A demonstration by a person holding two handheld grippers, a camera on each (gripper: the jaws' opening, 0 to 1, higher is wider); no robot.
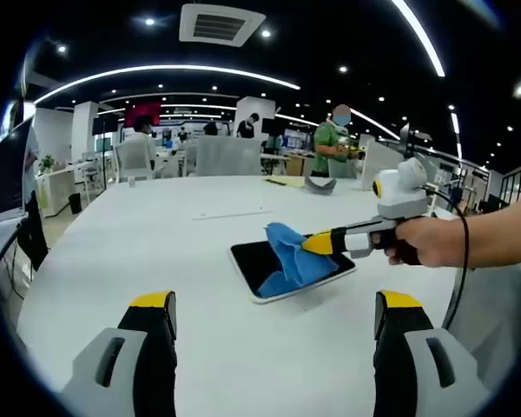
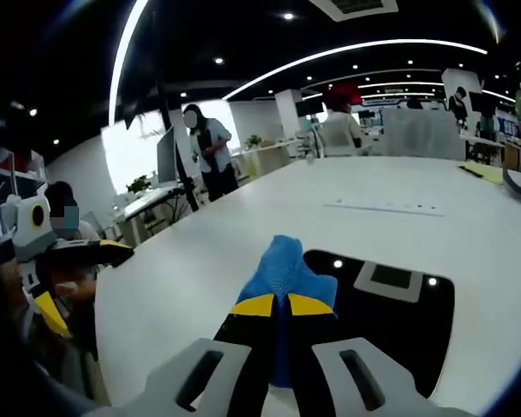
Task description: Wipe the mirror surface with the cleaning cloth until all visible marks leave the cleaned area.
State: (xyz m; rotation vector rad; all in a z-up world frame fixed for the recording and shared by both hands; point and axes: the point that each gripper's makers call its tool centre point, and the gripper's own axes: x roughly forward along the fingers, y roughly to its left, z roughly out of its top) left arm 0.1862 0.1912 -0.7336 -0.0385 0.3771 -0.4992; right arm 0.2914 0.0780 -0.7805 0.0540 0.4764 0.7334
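Observation:
A flat rectangular mirror (image 1: 259, 265) lies on the white table (image 1: 156, 243); its dark glass (image 2: 399, 330) reflects ceiling lights. A blue cleaning cloth (image 1: 291, 256) rests on the mirror, bunched up. My right gripper (image 2: 280, 306) is shut on the blue cloth (image 2: 282, 261) and comes into the left gripper view from the right (image 1: 317, 242), held by a person's hand (image 1: 425, 241). My left gripper (image 1: 278, 306) hovers open over the table in front of the mirror, holding nothing; it shows at the left edge of the right gripper view (image 2: 104, 252).
Papers (image 1: 286, 182) and a grey object (image 1: 319, 185) lie at the table's far side. A thin strip (image 2: 386, 207) lies further back on the table. Chairs (image 1: 226, 156), desks and several people stand beyond the table.

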